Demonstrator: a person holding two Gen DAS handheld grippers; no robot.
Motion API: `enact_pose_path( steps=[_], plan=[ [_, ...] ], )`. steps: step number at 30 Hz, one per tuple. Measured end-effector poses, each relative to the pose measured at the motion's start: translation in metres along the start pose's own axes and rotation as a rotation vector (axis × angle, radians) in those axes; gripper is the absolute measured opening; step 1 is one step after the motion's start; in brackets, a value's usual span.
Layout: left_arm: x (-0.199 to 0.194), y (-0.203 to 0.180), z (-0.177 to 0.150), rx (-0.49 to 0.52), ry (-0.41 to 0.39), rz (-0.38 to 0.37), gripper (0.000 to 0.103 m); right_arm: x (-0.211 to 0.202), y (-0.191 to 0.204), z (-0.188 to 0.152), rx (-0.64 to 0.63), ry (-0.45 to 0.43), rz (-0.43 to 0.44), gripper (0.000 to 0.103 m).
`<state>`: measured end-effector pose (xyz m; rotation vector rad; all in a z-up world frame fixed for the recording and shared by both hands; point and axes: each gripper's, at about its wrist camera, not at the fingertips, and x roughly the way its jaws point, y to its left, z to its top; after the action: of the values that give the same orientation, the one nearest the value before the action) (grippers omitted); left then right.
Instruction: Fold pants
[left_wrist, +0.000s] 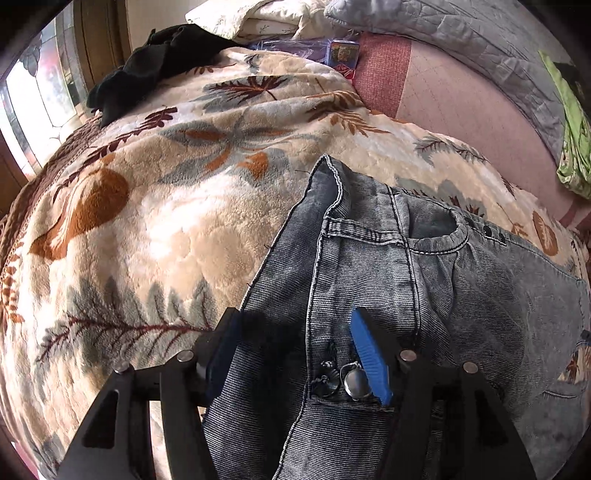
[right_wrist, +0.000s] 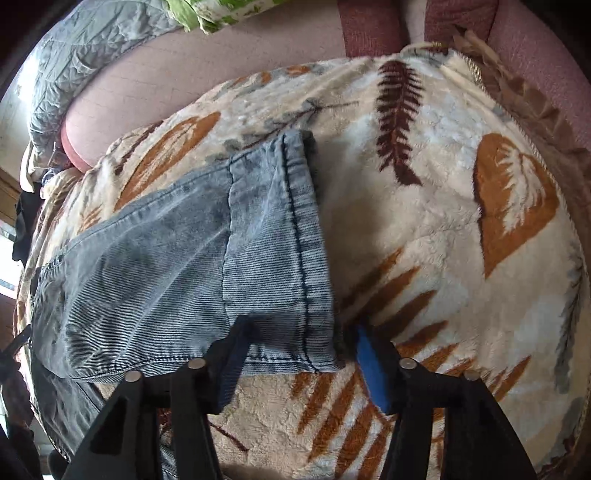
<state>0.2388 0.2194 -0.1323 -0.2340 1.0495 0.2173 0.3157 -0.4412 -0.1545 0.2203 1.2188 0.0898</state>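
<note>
Grey-blue washed denim: 1 pair of pants (left_wrist: 424, 280), lying on a plush cream blanket (left_wrist: 155, 206) printed with rust, maroon and grey leaves. Left wrist view shows the waistband end, with belt loops, a curved pocket opening, rivets and a metal button (left_wrist: 355, 379) at the fly. Right wrist view shows the hem end (right_wrist: 280, 258), stitched cuff across the frame, leg laid flat on the blanket (right_wrist: 436, 229).

Left gripper (left_wrist: 295, 332): jaws parted, straddling the waistband fabric near the button; the blue pads (left_wrist: 369, 354) stand apart and do not pinch the cloth. Nothing grasped.

Right gripper (right_wrist: 299, 343): jaws parted on either side of the hem corner. The left finger lies over the denim, the blue pad (right_wrist: 371, 369) sits just beside the cuff edge over the blanket. Cloth is between the jaws but not clamped.

Surroundings, left wrist view: 1 black garment (left_wrist: 147, 70) bunched at the far blanket edge; pink bedsheet (left_wrist: 461, 110); grey quilted cover (left_wrist: 498, 48); green patterned cloth (left_wrist: 574, 147); 1 small printed box (left_wrist: 344, 55) near the pillows (left_wrist: 258, 18).
</note>
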Motion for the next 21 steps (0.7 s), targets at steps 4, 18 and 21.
enact_pose_path(
  steps=[4,18,21],
  plan=[
    [0.001,-0.002,0.001,0.001,0.018,0.027,0.062,-0.018,0.009,-0.007,-0.03,-0.022,-0.009,0.024],
    [-0.027,-0.016,0.01,0.096,-0.044,0.157,0.056,-0.04,0.006,-0.018,-0.077,-0.052,-0.16,0.063],
    [-0.047,-0.026,0.008,0.1,-0.096,0.083,0.058,-0.06,-0.003,-0.003,-0.018,-0.122,-0.057,0.064]
  ],
)
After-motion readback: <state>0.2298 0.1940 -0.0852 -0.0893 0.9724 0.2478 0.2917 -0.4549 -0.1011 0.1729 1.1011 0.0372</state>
